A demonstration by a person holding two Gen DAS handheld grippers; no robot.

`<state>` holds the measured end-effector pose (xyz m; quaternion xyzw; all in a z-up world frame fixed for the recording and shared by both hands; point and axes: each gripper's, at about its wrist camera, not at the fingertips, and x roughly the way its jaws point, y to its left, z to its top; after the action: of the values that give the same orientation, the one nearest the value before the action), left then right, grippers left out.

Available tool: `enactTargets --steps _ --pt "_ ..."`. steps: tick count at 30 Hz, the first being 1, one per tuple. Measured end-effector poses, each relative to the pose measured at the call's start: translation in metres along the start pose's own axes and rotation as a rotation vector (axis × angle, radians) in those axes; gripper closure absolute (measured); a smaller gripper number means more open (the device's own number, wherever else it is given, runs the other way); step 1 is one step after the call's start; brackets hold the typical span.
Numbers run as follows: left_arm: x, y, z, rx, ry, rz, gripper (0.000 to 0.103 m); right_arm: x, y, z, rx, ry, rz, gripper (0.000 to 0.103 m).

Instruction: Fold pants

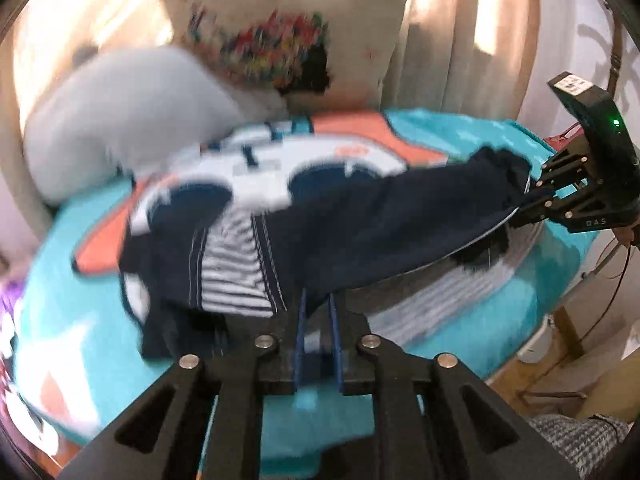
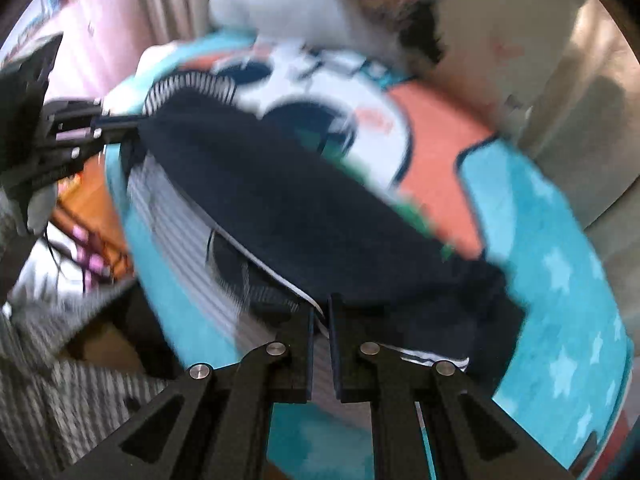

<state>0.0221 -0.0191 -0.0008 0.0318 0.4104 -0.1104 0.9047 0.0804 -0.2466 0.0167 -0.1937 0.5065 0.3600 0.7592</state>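
Observation:
Dark navy pants (image 1: 360, 220) with a striped lining and white piping hang stretched above a bed, held at two ends. My left gripper (image 1: 318, 300) is shut on one edge of the pants. My right gripper (image 2: 321, 312) is shut on the other end, and it shows at the right of the left wrist view (image 1: 532, 196). The pants (image 2: 304, 208) run from my right gripper up to the left gripper (image 2: 120, 124) at upper left. Both views are blurred by motion.
The bed has a turquoise cover (image 1: 460, 344) printed with a white and orange car (image 1: 312, 156). A grey pillow (image 1: 132, 120) and a cream pillow with a colourful print (image 1: 280, 40) lie at the head. Curtains (image 1: 472, 40) hang behind. Wooden furniture (image 1: 560, 336) stands beside the bed.

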Motion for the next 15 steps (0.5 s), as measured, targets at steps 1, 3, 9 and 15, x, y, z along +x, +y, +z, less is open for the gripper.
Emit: enactTargets --steps 1,3,9,15 --pt "0.002 0.004 -0.009 -0.030 0.017 -0.009 0.091 0.001 0.003 -0.005 -0.011 0.017 -0.008 0.092" --pt "-0.003 0.011 -0.021 -0.067 0.023 -0.032 0.091 -0.003 0.002 -0.009 -0.017 0.018 -0.012 0.085" --pt "-0.050 0.037 -0.049 -0.194 -0.076 -0.084 0.053 -0.076 -0.041 -0.014 0.140 -0.213 -0.072 0.039" --pt "-0.069 0.052 -0.047 -0.265 -0.130 -0.053 0.045 -0.081 -0.106 -0.055 0.579 -0.411 -0.085 0.039"
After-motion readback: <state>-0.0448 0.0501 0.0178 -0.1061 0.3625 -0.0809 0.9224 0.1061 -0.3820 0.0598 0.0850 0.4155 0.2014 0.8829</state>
